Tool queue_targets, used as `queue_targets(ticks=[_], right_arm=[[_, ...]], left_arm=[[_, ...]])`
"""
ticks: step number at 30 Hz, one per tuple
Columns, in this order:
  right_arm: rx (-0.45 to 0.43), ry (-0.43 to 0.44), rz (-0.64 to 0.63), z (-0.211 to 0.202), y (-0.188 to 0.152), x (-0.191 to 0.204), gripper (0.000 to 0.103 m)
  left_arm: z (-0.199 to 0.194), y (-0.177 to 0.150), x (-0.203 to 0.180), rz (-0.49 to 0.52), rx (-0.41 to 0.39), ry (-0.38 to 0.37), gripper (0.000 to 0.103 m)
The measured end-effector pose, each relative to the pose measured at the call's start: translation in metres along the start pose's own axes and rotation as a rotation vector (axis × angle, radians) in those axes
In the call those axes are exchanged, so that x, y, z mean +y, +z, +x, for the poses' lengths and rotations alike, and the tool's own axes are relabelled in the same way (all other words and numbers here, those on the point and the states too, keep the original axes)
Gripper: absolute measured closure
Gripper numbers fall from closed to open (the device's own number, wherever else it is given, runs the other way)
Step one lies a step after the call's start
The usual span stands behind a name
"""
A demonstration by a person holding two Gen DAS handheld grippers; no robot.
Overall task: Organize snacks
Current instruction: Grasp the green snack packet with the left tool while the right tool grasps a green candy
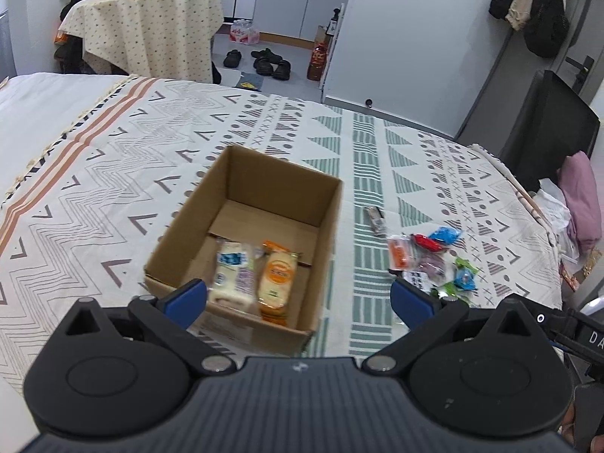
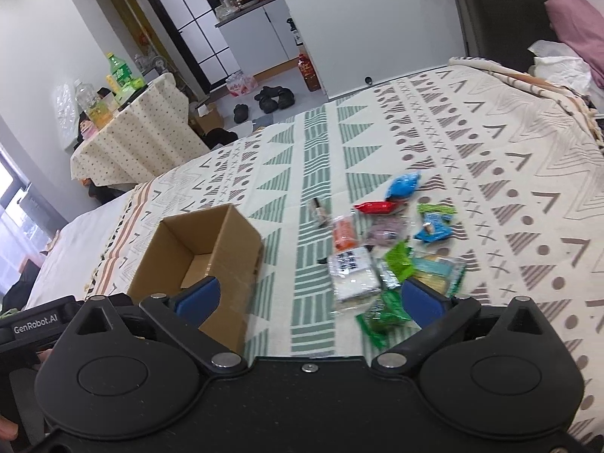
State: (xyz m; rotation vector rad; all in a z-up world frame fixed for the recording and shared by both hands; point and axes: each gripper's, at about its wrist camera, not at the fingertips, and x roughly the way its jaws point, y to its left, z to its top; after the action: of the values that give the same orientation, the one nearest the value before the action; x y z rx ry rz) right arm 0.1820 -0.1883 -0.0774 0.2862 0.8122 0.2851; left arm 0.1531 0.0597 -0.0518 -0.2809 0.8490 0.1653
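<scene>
An open cardboard box [image 1: 196, 226] stands on the patterned bedspread; it also shows in the right wrist view [image 2: 226, 249]. Inside lie a white-and-blue snack packet [image 1: 233, 275] and an orange snack packet [image 1: 276, 279]. My left gripper [image 1: 298, 298] is open and empty, above the box's near edge. Several loose snacks [image 1: 434, 260] lie to the right of the box. In the right wrist view the pile holds a white packet [image 2: 353, 275], a green packet [image 2: 383, 315], a blue packet [image 2: 404, 185] and a red packet [image 2: 375, 207]. My right gripper [image 2: 307, 298] is open and empty, just short of the pile.
A small dark bar [image 1: 375, 219] lies apart between the box and the pile. The bedspread [image 1: 113, 173] covers the bed. Behind it are a clothed side table with bottles [image 1: 147, 26], shoes on the floor [image 1: 264, 62], a black chair [image 1: 555, 128] and pink bedding [image 2: 577, 26].
</scene>
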Motion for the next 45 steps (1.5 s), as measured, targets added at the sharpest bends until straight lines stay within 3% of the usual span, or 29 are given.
queue_targets(ticks=[13, 22, 36, 45], right_arm=[[-0.012, 0.002, -0.042, -0.023, 0.01, -0.046, 0.0], [0.005, -0.013, -0.041, -0.027, 0.02, -0.076, 0.0], [0.057, 0.005, 0.116, 0.0, 0.012, -0.125, 0.0], [0.099, 0.034, 0.163, 0.023, 0.013, -0.14, 0.002]], left_arm=[[0.002, -0.009, -0.05, 0.02, 0.025, -0.013, 0.0], [0.014, -0.015, -0.079, 0.013, 0.049, 0.018, 0.0], [0.07, -0.037, -0.123, 0.028, 0.12, 0.032, 0.001], [0.11, -0.048, -0.142, -0.002, 0.179, 0.026, 0.008]])
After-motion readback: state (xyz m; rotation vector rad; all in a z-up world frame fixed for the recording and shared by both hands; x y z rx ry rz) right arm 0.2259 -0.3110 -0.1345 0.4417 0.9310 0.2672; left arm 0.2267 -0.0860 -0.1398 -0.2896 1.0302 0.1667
